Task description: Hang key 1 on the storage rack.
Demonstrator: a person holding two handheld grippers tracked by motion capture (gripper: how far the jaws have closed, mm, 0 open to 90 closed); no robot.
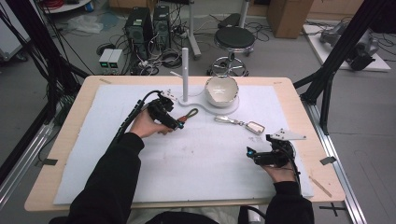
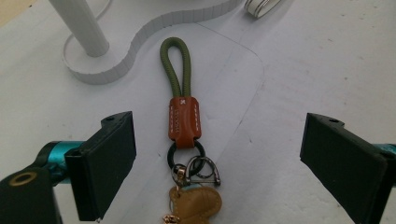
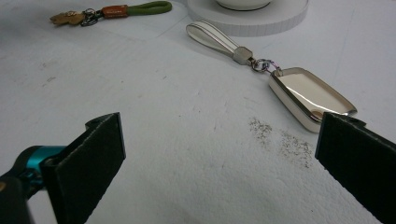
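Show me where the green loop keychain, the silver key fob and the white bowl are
green loop keychain (image 2: 185, 122), left gripper view, on its brown leather sleeve
silver key fob (image 3: 308, 95), right gripper view, on its shiny flat face
white bowl (image 1: 221, 90), high view, on its inside

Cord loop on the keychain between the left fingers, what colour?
Olive green cord loop, clearest in the left gripper view.

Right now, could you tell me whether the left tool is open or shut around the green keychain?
Open. The left tool straddles the green keychain, which lies flat on the mat; neither pad touches it.

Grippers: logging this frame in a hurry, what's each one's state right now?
Left gripper: open, jaws either side of the green-loop keychain, not gripping it.
Right gripper: open, holding nothing.
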